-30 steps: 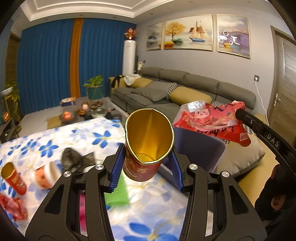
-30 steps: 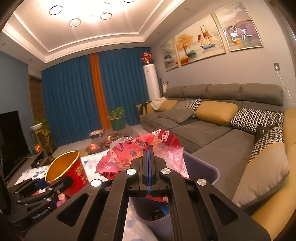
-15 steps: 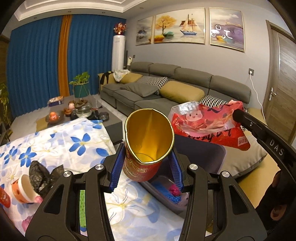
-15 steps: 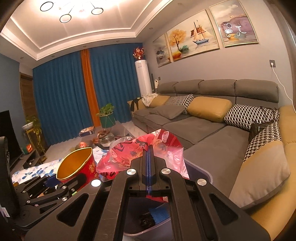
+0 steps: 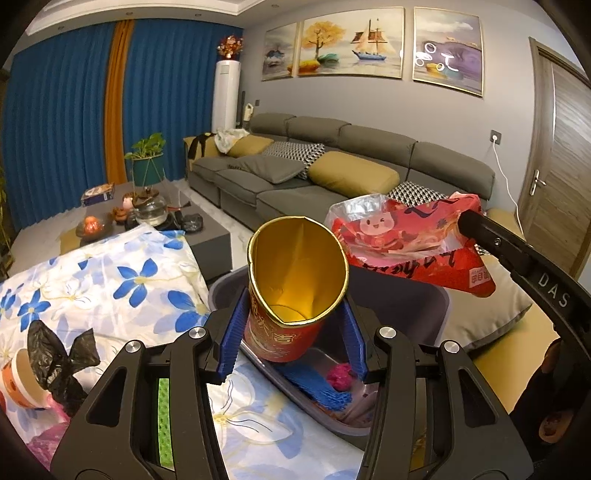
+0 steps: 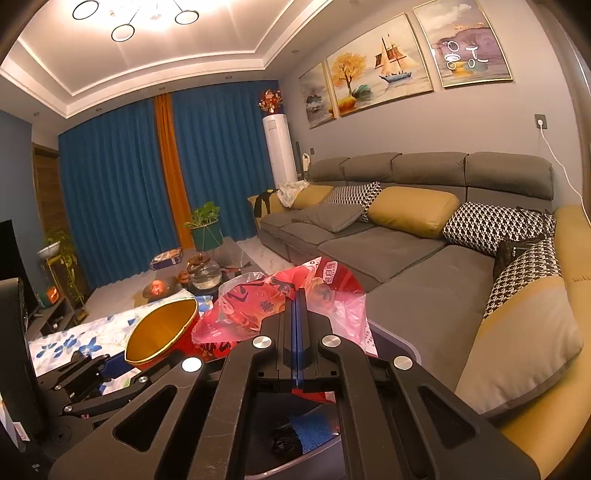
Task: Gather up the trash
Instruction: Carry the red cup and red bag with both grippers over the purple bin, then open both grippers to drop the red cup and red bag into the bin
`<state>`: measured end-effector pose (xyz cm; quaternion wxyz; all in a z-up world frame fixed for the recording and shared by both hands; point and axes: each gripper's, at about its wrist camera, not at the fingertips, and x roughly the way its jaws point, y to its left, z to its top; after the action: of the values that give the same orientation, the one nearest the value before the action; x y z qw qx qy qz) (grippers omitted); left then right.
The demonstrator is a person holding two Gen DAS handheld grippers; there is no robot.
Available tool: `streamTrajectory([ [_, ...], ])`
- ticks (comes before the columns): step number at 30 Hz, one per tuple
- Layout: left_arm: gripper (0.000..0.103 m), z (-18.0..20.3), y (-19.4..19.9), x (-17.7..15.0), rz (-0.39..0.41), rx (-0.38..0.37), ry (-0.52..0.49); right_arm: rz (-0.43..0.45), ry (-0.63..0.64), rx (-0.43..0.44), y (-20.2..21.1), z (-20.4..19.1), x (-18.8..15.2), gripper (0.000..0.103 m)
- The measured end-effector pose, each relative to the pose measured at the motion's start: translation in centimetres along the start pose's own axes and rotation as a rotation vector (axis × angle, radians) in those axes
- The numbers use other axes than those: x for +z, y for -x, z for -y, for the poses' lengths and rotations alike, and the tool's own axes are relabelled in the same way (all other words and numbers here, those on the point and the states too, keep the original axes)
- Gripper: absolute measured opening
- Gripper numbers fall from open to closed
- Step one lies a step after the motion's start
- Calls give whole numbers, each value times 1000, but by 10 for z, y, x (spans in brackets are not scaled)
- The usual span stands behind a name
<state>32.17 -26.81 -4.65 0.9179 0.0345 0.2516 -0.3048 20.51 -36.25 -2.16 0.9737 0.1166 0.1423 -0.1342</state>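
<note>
Trash: a red, gold-lined paper cup (image 5: pixel 295 295) in the left tongs (image 5: pixel 291 341) could miss the grey bin (image 5: pixel 402 299) below; right tongs (image 6: pixel 297 332) pinch a red plastic wrapper (image 6: pixel 258 314).

This is a home living room. A long grey sectional sofa (image 6: pixel 406 236) runs along the wall, scattered with mustard and houndstooth cushions (image 6: pixel 413 210). Three framed paintings (image 5: pixel 347 44) of a tree, a sailing ship and a landscape hang above it. Deep blue curtains (image 6: pixel 118 192) with an orange strip cover the far wall, beside a tall white standing air conditioner (image 6: pixel 279 147). A potted plant (image 5: pixel 146 158) stands near a low grey coffee table (image 5: pixel 207 229) carrying a glass teapot and fruit. A recessed ceiling with ring lights (image 6: pixel 122 22) glows overhead, and a wooden door (image 5: pixel 565 166) closes the right side.
</note>
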Motion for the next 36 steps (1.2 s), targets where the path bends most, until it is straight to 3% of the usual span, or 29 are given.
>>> streamTrajectory([
  [17,53,1,-16,-8,-33,-77,21,-69,-17,31,-22,5,-6,2],
  [20,68,-2,-18,-11,-37,-78,24,-76,-30,36,-24,8,-6,8],
  [21,76,-6,-18,-12,-41,-71,38,-79,-39,41,-25,10,-6,13],
  [22,78,-9,-18,-13,-42,-66,50,-83,-46,41,-25,13,-4,22],
  [25,83,-18,-13,-15,-37,-39,73,-70,-57,34,-21,15,-3,33],
  [29,86,-30,0,-17,-26,-10,103,-48,-70,31,-11,16,0,42],
  [36,90,-48,54,-26,42,127,126,52,-50,26,35,3,1,75],
])
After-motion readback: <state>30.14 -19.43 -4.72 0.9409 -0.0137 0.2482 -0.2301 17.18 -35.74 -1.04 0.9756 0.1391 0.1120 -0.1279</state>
